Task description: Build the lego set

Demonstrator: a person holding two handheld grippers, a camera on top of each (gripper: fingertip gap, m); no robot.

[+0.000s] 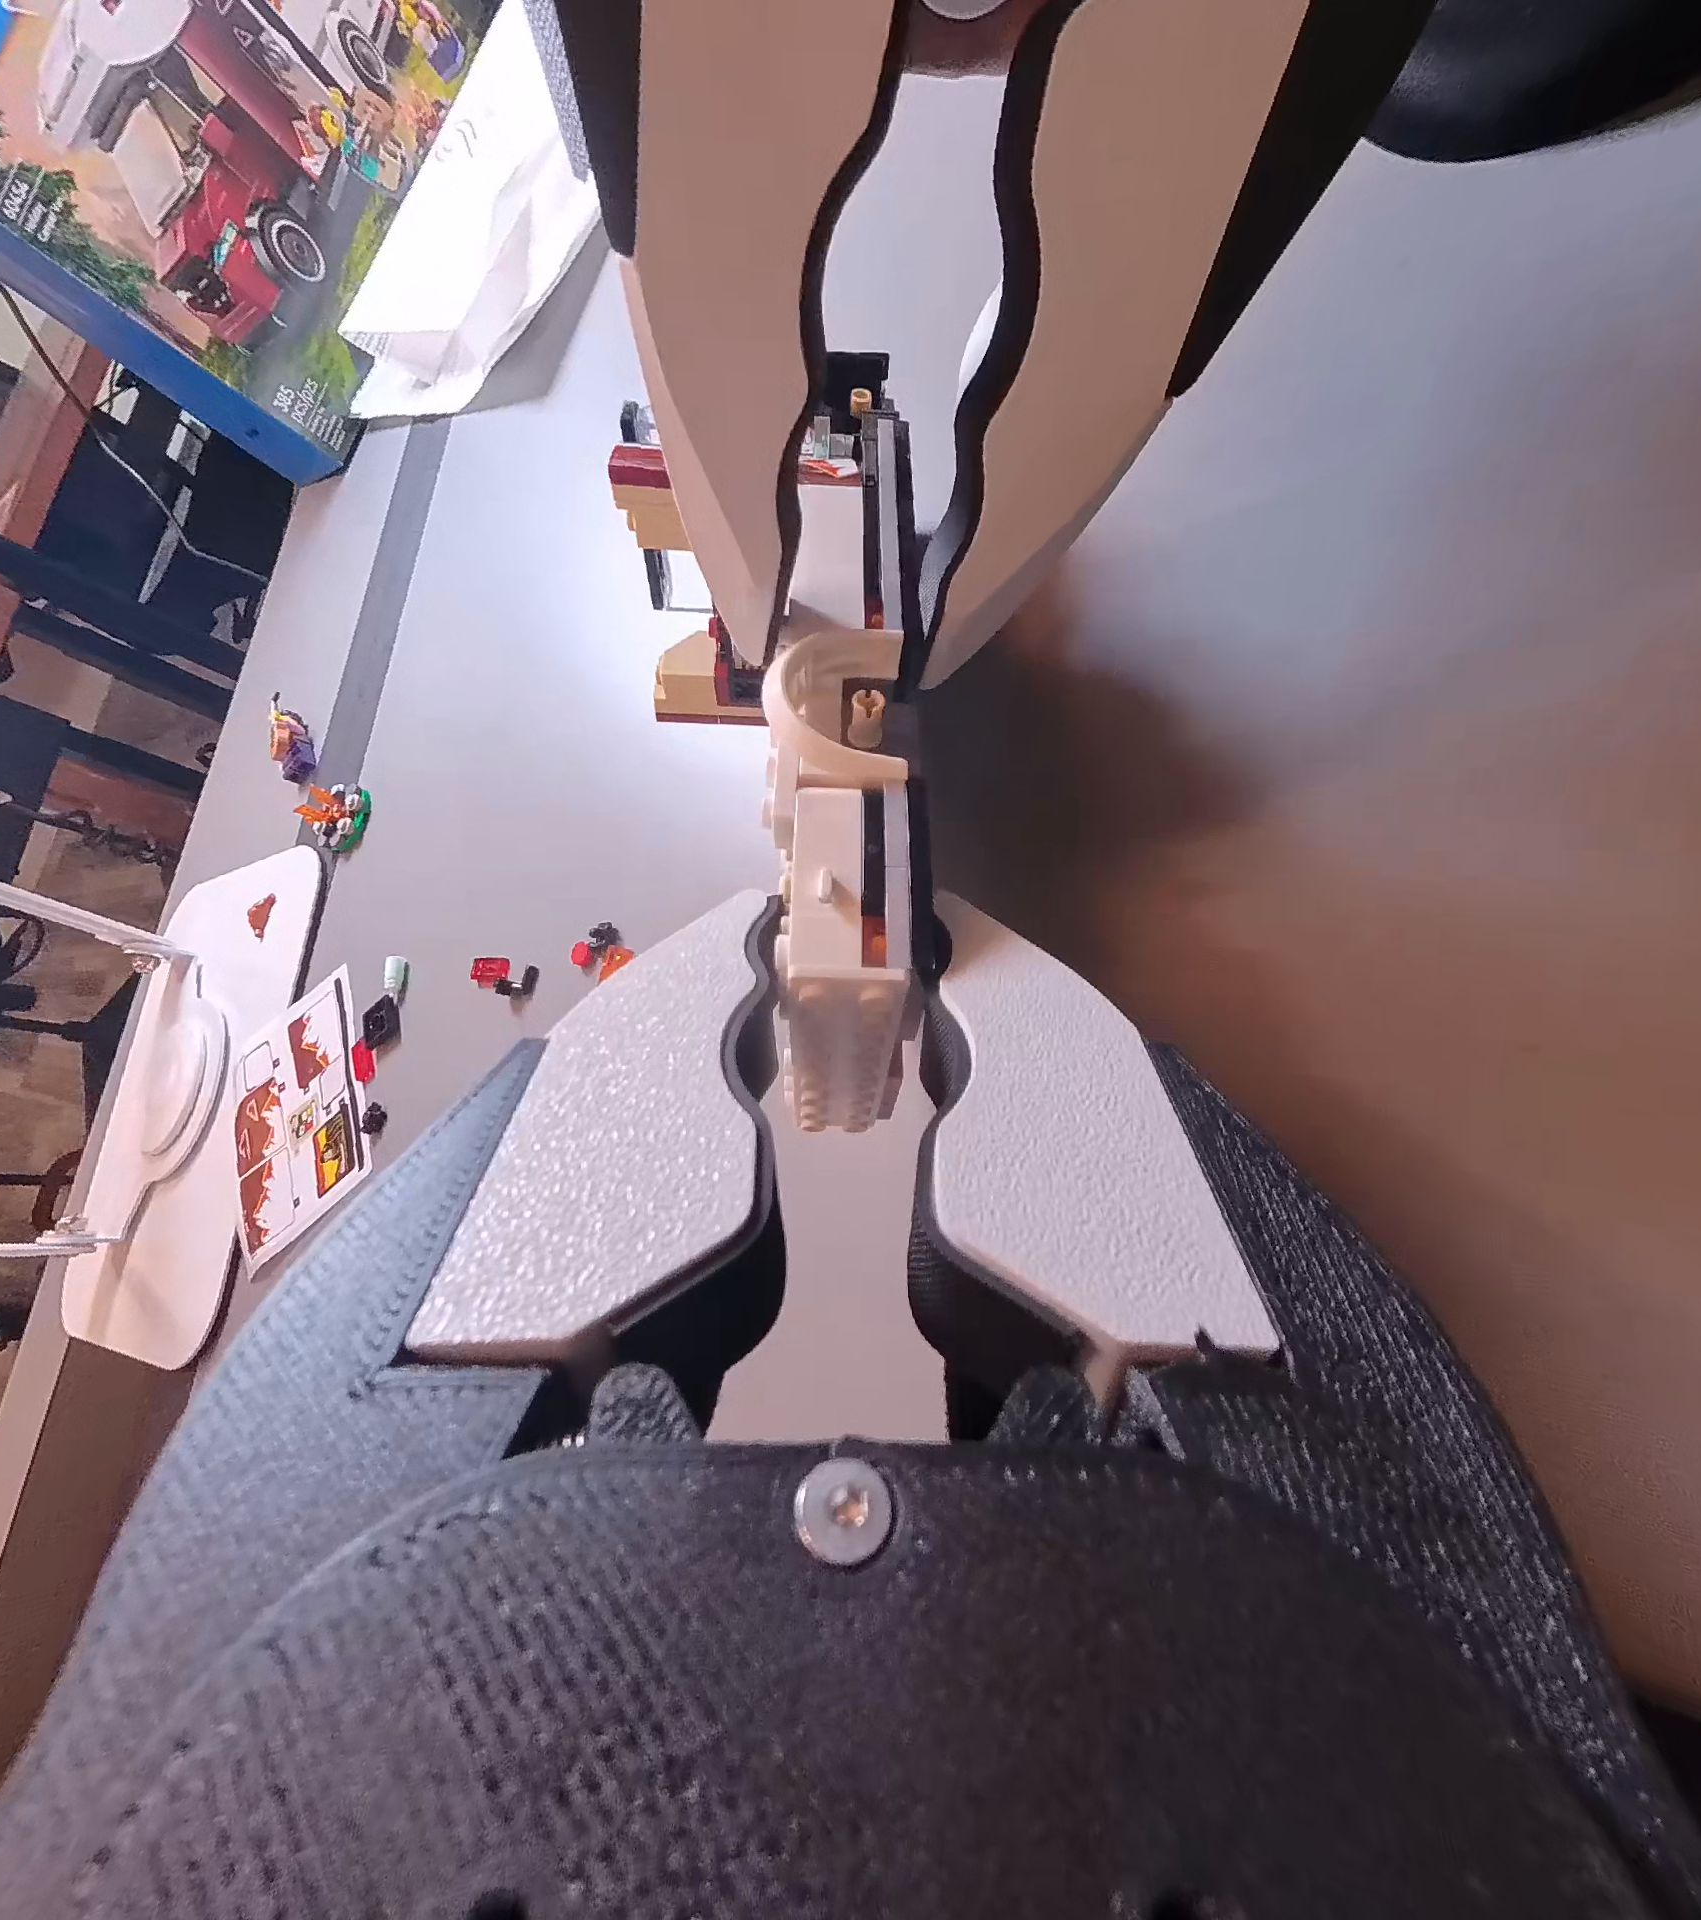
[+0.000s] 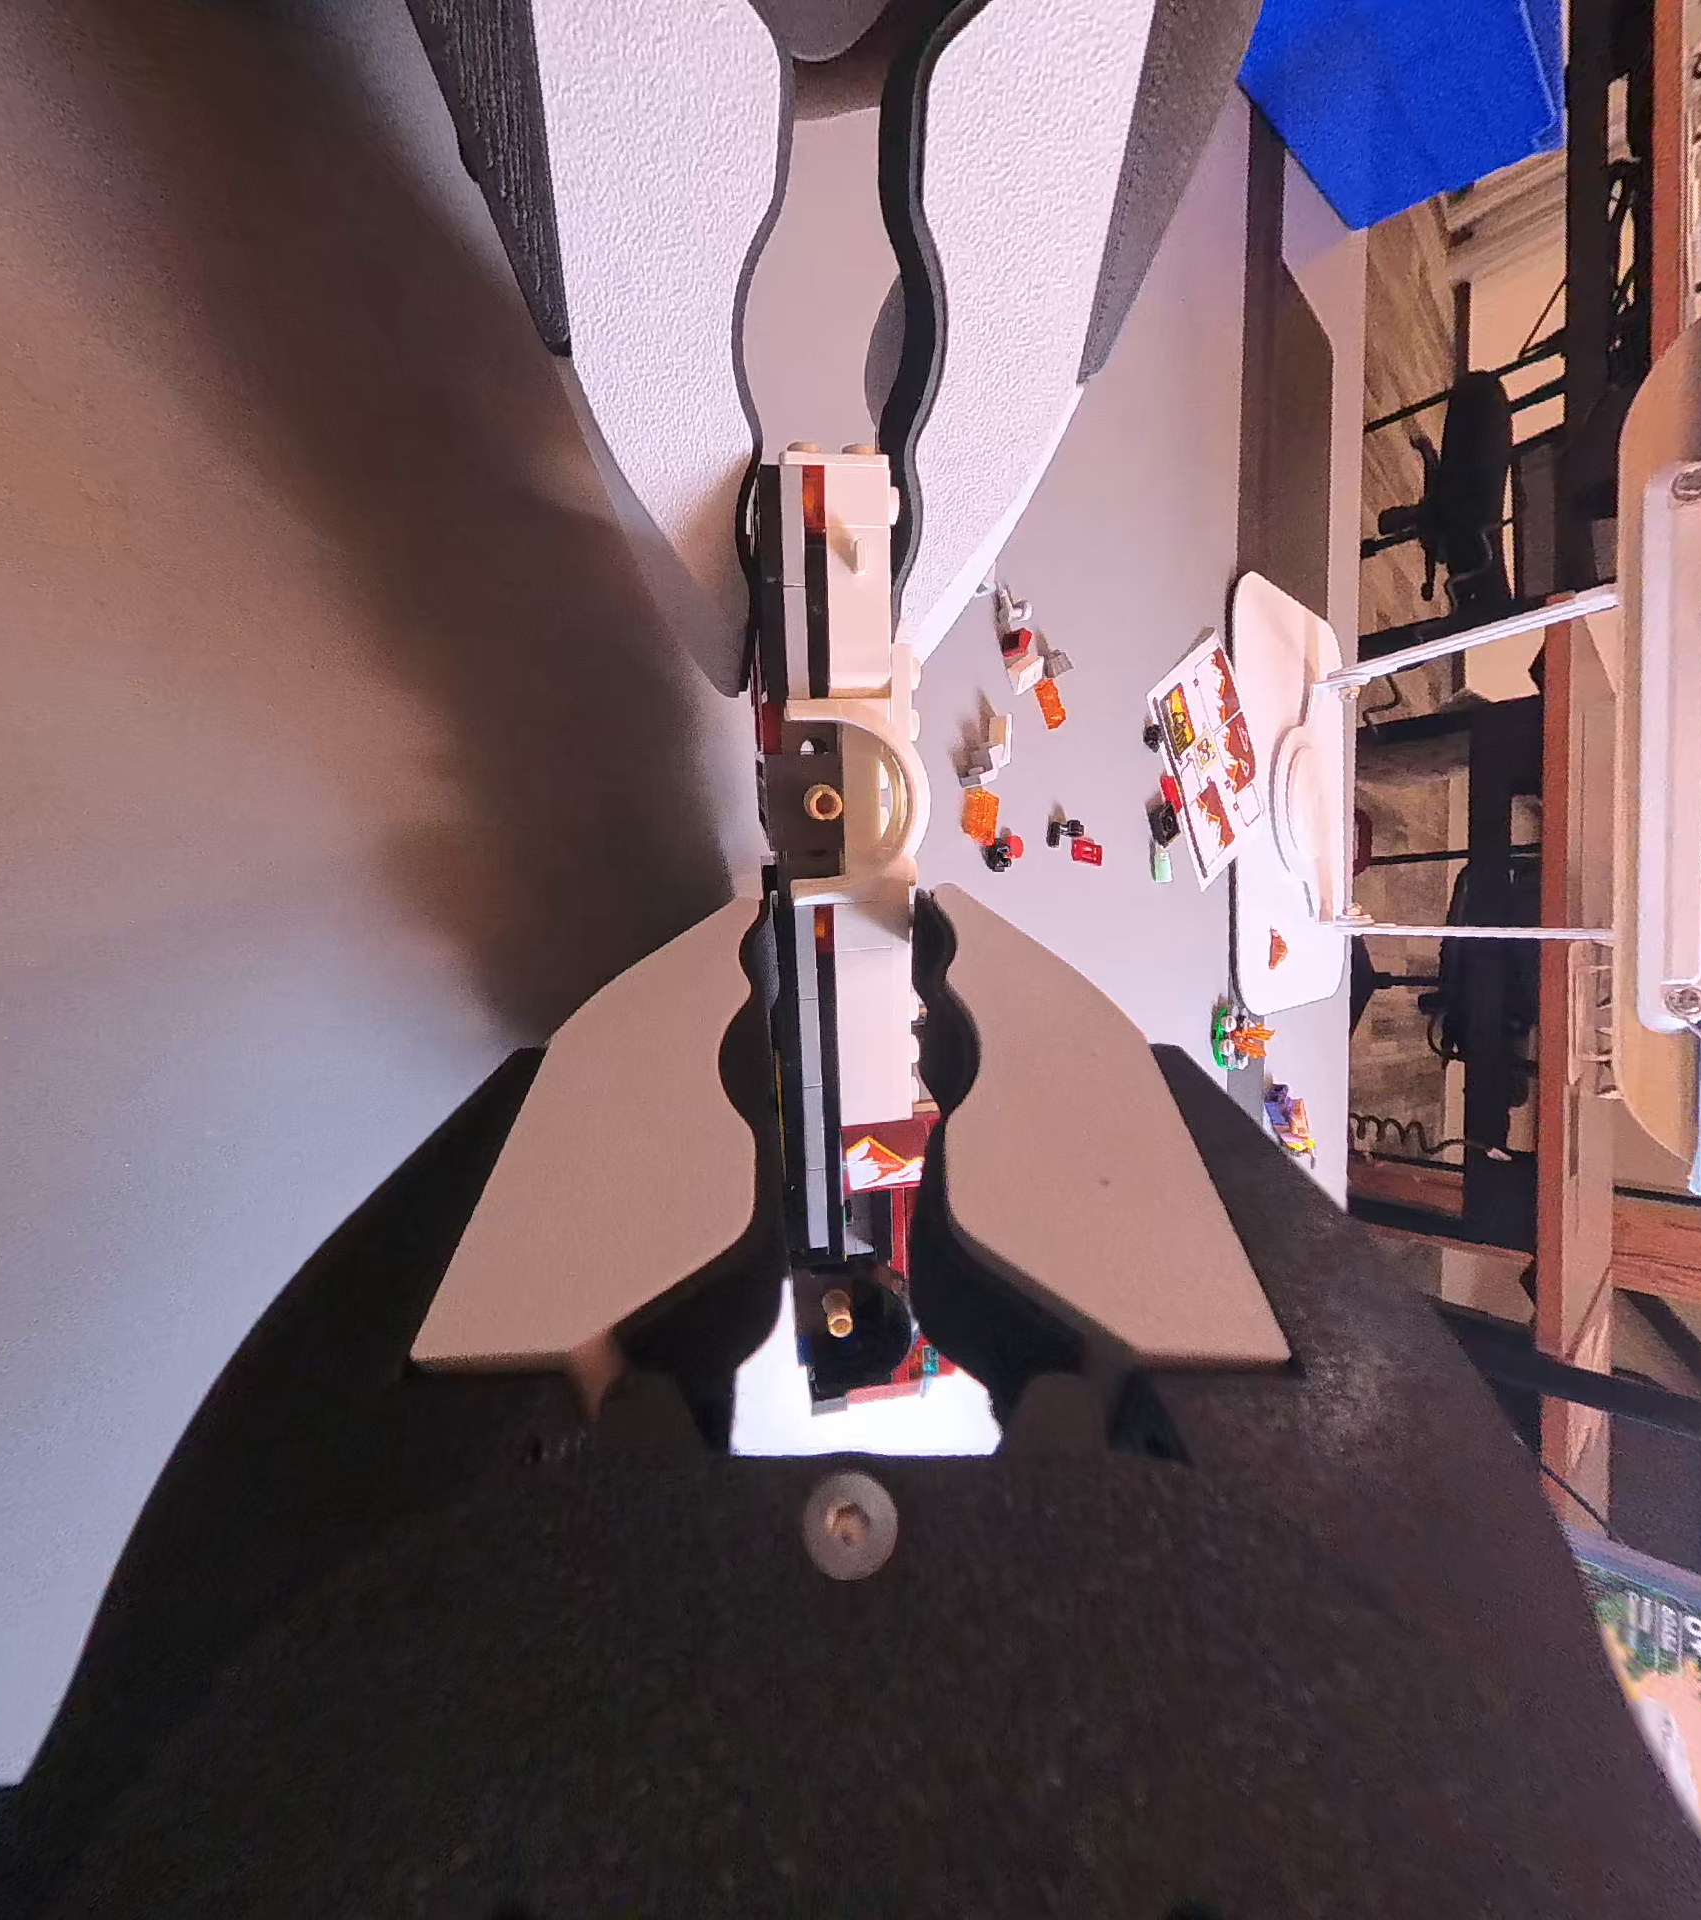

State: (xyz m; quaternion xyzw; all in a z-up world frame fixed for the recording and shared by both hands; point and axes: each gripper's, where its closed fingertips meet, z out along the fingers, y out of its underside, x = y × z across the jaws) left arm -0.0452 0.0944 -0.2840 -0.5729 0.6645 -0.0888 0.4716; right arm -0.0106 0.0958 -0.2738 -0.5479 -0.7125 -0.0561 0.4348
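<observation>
A partly built white, black and dark red lego vehicle with a white wheel arch and a tan axle pin is held in the air between both grippers. My left gripper is shut on one end of the model. My right gripper is shut on the other end and faces the left one; it shows at the top of the left wrist view. The left gripper shows at the top of the right wrist view. Loose small pieces lie on the grey table below.
The lego box and a white paper bag lie at the table's far side. A sticker sheet, a white lamp base, a minifigure and a small green piece sit near the table edge. Shelving stands beyond. My right fingertips sit around 4 cm from my left ones. The small green piece is about 30 cm from both grippers' fingertips. Seen from the right wrist view as well.
</observation>
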